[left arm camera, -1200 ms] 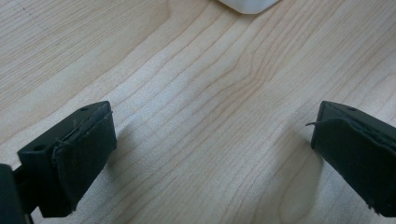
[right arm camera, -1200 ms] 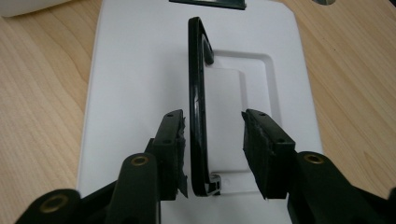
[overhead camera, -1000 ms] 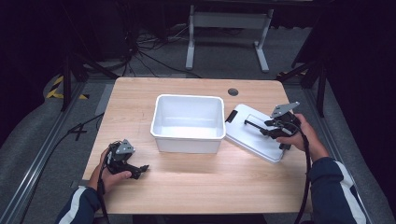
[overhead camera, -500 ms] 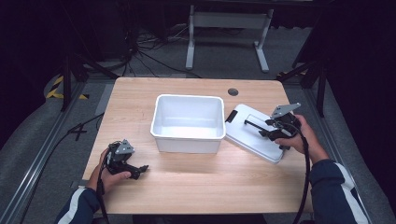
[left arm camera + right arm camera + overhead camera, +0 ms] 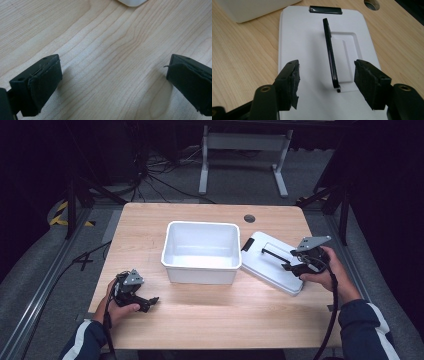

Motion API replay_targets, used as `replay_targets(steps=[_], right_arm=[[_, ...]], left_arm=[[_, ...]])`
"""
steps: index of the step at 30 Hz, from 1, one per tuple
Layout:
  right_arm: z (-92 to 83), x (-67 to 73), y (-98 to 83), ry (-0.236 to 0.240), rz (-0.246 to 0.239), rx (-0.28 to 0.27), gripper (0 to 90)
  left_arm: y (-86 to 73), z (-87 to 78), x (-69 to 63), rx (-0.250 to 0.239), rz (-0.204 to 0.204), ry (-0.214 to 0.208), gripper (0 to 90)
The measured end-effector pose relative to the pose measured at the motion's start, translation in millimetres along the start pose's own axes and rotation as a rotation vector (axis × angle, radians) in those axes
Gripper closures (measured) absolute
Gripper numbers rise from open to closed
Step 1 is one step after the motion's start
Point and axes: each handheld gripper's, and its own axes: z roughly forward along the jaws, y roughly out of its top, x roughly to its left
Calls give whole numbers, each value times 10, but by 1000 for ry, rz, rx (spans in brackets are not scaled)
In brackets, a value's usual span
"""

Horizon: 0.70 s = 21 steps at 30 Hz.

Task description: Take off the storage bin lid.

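Your right claw point(image 5: 325, 85) sits right over the white lid point(image 5: 307, 50), and the lid's thin black handle point(image 5: 330, 55) stands up on edge between the two pads without either pad pressing on it. Those jaws have just been opening, and now they stand partly apart with a gap on each side of the handle. Beyond your claw's tips, at the lid's far edge, there's a black latch point(image 5: 325, 9). The lid lies flat on the counter point(image 5: 244, 57).

From the high view, that lid point(image 5: 265, 265) rests just beside the white bin point(image 5: 201, 252), touching or nearly touching its near corner; I can't tell which. The bin is open and holds nothing you can see, just bare white floor and walls. No labels, brands or writing can be read on the bin or lid.

Your right gripper view brings out the recessed panel under the handle and a round hole point(image 5: 371, 4) in the counter past the lid; the high view places that hole point(image 5: 249, 218) behind the bin.

Your left claw point(image 5: 148, 302) is well apart from all this, low over the counter's near edge. Its own view shows the pads point(image 5: 45, 85) spread wide with bare wood grain between them, and a white corner of the bin point(image 5: 132, 2) straight ahead.
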Motion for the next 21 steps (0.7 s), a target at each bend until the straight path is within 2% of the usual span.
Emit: replay_targets(steps=[6,14,21], right_arm=[[-109,42,-72,-45,5,-12,336],[-295,74,-227,-76,14,-51,325],[-406,101,-383,-86,24,-73,323]], left_arm=[[-2,-1,-1,0,-1,0,7],[-2,-1,-1,0,-1,0,7],[-2,-1,-1,0,-1,0,7]])
